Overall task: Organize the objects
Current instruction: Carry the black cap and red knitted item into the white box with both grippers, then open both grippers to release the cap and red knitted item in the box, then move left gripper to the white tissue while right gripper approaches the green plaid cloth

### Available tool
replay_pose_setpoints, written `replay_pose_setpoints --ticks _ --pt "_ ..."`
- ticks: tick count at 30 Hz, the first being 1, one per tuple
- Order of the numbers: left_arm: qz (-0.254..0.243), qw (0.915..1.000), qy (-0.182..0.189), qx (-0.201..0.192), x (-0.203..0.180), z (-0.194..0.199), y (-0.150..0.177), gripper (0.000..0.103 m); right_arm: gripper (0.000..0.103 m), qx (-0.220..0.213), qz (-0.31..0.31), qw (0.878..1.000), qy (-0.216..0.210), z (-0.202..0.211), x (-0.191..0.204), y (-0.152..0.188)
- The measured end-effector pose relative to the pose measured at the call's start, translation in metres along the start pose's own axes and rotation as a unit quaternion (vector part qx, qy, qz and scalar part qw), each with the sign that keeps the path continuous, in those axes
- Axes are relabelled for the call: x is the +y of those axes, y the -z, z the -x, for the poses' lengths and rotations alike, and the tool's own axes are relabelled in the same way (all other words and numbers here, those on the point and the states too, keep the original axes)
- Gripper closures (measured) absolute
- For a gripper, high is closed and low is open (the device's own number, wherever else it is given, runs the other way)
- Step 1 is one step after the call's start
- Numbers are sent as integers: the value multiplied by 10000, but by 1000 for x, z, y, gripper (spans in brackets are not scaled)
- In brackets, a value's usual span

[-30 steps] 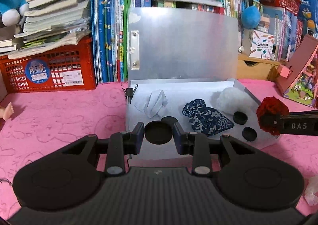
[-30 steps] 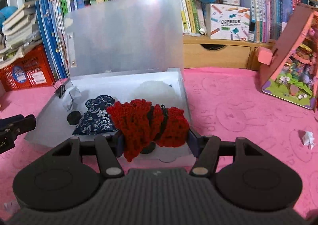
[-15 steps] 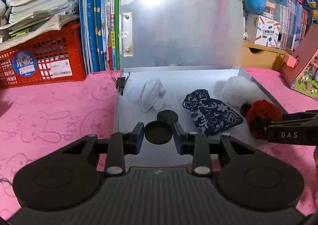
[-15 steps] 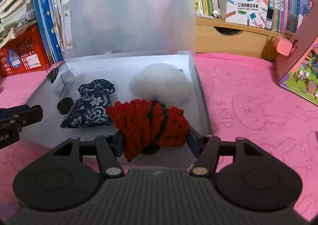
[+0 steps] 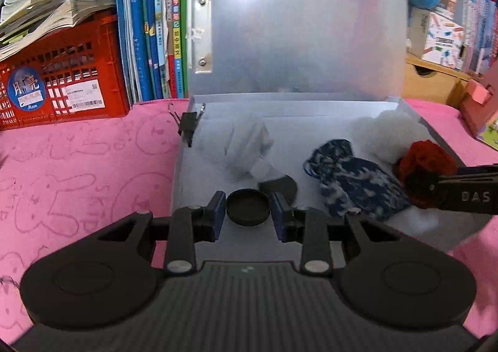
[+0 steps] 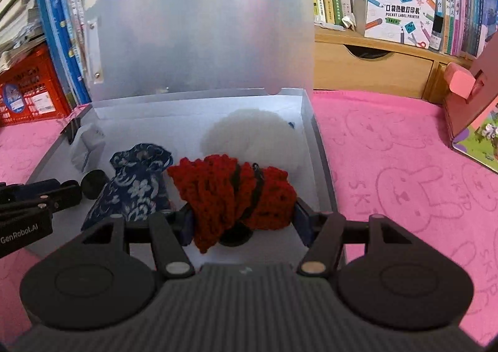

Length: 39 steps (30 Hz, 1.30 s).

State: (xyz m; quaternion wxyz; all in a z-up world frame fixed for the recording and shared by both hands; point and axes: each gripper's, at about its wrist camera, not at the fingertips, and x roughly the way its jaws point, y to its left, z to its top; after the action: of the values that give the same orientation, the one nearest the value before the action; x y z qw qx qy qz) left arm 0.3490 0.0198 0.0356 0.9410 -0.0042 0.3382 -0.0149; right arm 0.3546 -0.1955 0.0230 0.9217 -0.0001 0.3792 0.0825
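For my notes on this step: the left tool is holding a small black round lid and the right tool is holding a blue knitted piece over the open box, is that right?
Not quite: the knitted piece in the right tool is red, not blue, as the right wrist view shows. The blue item there is the patterned pouch lying in the box. The rest stands: the left tool holds the black round lid.

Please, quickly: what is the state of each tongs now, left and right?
Left tongs: closed on a black cap, over the open box.
Right tongs: closed on a red knit piece, over the same box.
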Motion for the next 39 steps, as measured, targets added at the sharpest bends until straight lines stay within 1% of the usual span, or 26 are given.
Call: replay_pose_setpoints --ticks 5,9,12,13,14,17,18,19,20,22,24,27,29,32,34,39 --pt "155 9999 -35 40 5 -15 -10 66 39 35 55 10000 54 -11 -1 -10" --pt "-66 9999 -91 -26 -1 -21 -10 66 38 28 25 10000 14 -17 0 -10" --pt "-181 9998 -96 -81 -5 -23 -8 66 33 28 32 10000 22 -20 1 -9" --pt "-192 9997 -98 -94 -6 -23 -8 66 30 18 21 10000 12 -20 0 -8" --pt "-175 9998 -72 -91 -7 -23 -8 66 25 -7 1 10000 13 -19 0 -8" --pt "-120 9999 6 -79 -7 -19 -8 64 23 -11 -108 9999 -64 -15 -3 -6" --pt "-104 9999 36 -67 -7 -17 -7 59 22 -24 -141 9999 -81 -13 -4 -6" --pt "-87 9999 53 -58 -8 -16 -7 52 21 -23 -156 9998 -93 -11 -4 -6" --pt "-75 9999 54 -64 -8 -13 -7 49 20 -25 -144 9998 -109 -8 -4 -6" --pt "-79 9999 46 -117 -10 -6 -8 39 19 -43 -116 9999 -100 -2 -3 -6" --pt "-103 9998 79 -143 -12 3 -8 35 16 -111 -110 9998 -96 7 -2 -6" --pt "-155 9997 85 -181 -13 15 -7 33 14 -149 -116 9997 -182 21 -1 -5" --pt "-172 9996 90 -216 -14 25 -6 31 10 -207 -98 9995 -212 31 1 -4" --pt "-181 9994 109 -282 -15 42 -5 30 9 -340 -19 9992 -221 49 5 -1" --pt "-204 9991 114 -340 -15 53 -3 27 8 -418 5 9989 -226 61 7 2" --pt "-262 9984 193 -457 -15 85 8 26 7 -589 47 9978 -300 91 9 14"
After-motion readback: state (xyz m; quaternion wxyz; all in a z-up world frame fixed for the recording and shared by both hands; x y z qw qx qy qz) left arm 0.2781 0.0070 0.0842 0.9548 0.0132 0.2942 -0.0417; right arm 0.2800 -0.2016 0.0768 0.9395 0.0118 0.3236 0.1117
